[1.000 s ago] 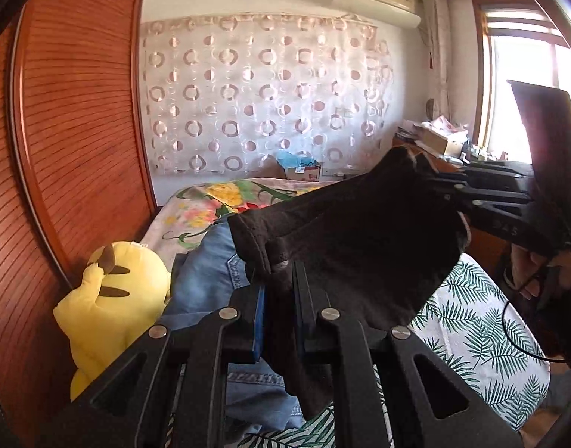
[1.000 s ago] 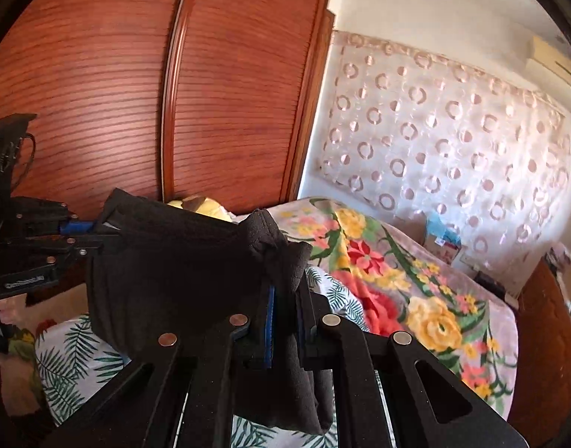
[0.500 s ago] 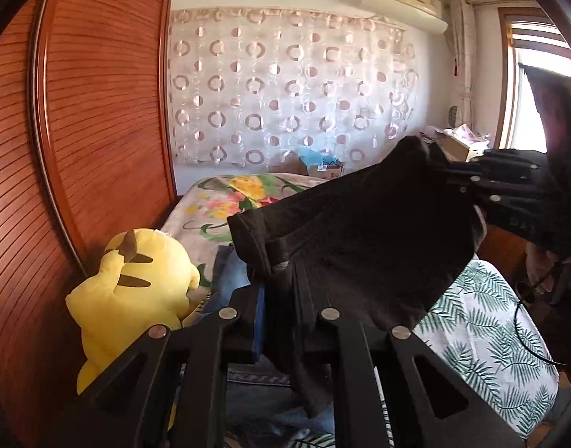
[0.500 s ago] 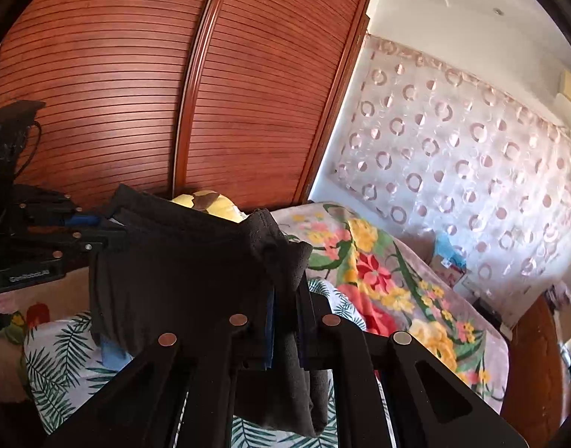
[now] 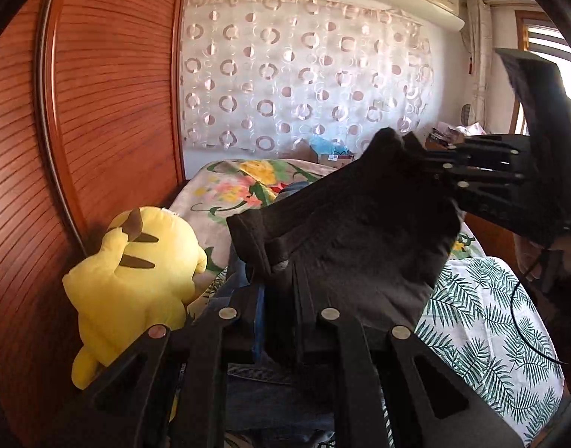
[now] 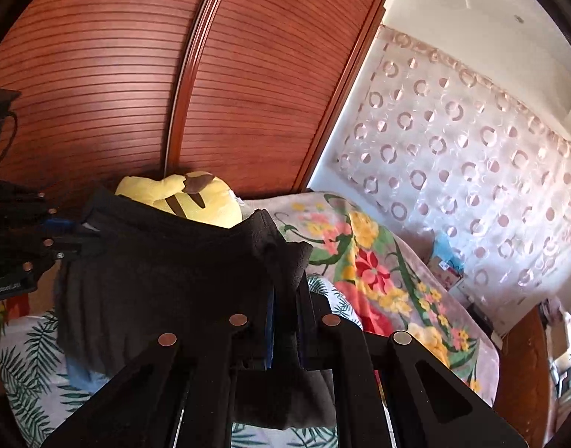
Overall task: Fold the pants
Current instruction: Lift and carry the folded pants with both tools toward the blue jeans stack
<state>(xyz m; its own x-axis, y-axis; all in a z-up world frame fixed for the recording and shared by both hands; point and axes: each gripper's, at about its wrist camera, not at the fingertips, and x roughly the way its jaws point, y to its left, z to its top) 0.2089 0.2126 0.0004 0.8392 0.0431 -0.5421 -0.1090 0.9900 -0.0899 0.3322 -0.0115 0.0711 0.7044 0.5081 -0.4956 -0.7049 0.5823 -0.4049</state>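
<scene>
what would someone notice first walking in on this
The black pants stretched in the air over the bed, a corner pinched in each gripper: left gripper near, right gripper at the far corner, jaws closed on the cloth. Next, the bright yellow plush lying at the bed's edge against the red-brown wardrobe. Blue jeans lie under the pants.
</scene>
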